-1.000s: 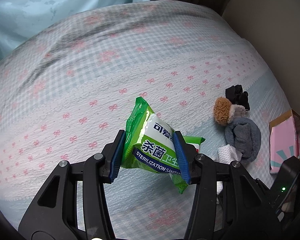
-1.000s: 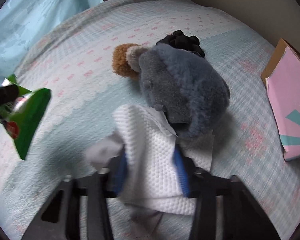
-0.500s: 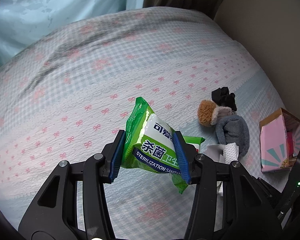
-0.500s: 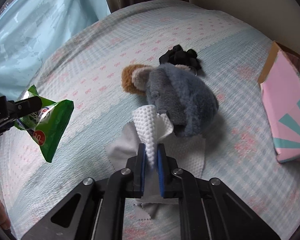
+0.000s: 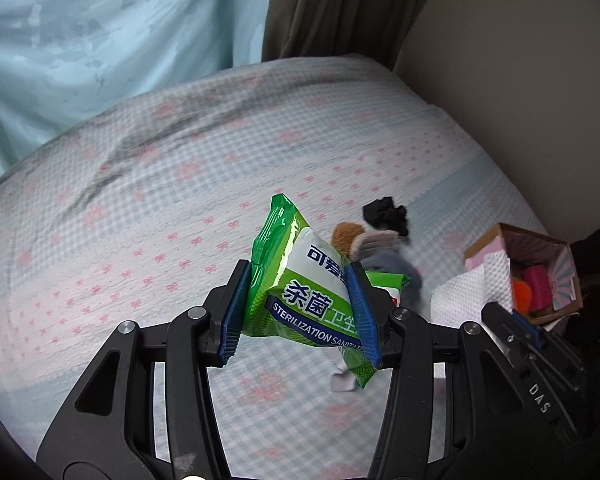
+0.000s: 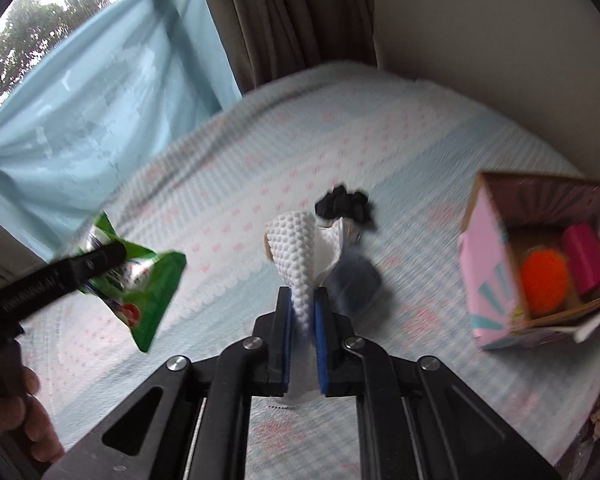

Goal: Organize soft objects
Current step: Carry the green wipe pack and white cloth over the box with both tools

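Note:
My left gripper (image 5: 300, 300) is shut on a green wipes packet (image 5: 300, 280) and holds it above the bed; the packet also shows in the right wrist view (image 6: 140, 284). My right gripper (image 6: 302, 312) is shut on a white textured cloth (image 6: 296, 248), lifted off the bed; the cloth also shows in the left wrist view (image 5: 476, 288). A grey and brown plush toy (image 5: 380, 252) lies on the bed, partly hidden behind the packet. A black soft item (image 6: 344, 206) lies just beyond the toy.
A pink open box (image 6: 540, 256) stands at the right on the bed, holding an orange fuzzy ball (image 6: 544, 276) and a magenta block (image 6: 584, 260). The bedspread (image 5: 140, 220) is checked with pink bows. Curtains (image 6: 284, 16) and a wall stand behind.
Both grippers have risen away from the bed. The right gripper closed on the white cloth and lifted it off the plush toy. The box's inside has come into view.

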`<action>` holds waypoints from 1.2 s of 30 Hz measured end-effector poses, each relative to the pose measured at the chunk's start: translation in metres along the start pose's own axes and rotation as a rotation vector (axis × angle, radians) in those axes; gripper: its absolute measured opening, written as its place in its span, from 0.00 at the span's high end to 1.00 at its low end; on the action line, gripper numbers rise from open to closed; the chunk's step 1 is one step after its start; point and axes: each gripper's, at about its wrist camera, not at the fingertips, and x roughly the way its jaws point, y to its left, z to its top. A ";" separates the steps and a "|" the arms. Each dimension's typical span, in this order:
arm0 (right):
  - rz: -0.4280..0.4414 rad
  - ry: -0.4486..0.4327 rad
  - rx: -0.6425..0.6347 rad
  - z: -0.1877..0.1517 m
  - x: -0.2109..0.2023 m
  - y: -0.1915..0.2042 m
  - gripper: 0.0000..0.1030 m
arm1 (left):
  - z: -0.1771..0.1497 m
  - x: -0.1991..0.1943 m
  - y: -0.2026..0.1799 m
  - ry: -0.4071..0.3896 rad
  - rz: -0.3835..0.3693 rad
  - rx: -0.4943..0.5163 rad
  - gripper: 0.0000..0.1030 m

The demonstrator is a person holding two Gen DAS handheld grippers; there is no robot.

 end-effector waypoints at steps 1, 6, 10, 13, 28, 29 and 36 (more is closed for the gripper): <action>0.001 -0.010 0.001 0.005 -0.012 -0.002 0.91 | 0.001 -0.008 -0.006 -0.006 -0.005 0.004 0.57; 0.011 -0.060 0.026 0.027 -0.068 -0.024 0.91 | 0.010 -0.047 -0.047 -0.040 -0.045 0.031 0.57; -0.008 -0.099 0.041 0.043 -0.105 -0.049 0.91 | 0.017 -0.068 -0.087 -0.059 -0.076 0.052 0.57; -0.027 -0.124 0.054 0.057 -0.130 -0.074 0.91 | 0.023 -0.077 -0.123 -0.064 -0.101 0.072 0.57; -0.113 -0.095 0.079 0.112 -0.177 -0.256 0.91 | 0.031 -0.037 -0.340 0.026 -0.194 0.133 0.57; -0.115 -0.086 0.079 0.113 -0.174 -0.266 0.91 | 0.030 -0.029 -0.357 0.036 -0.194 0.138 0.57; -0.116 0.015 0.069 0.117 -0.141 -0.338 0.91 | 0.022 0.022 -0.420 0.101 -0.179 0.146 0.57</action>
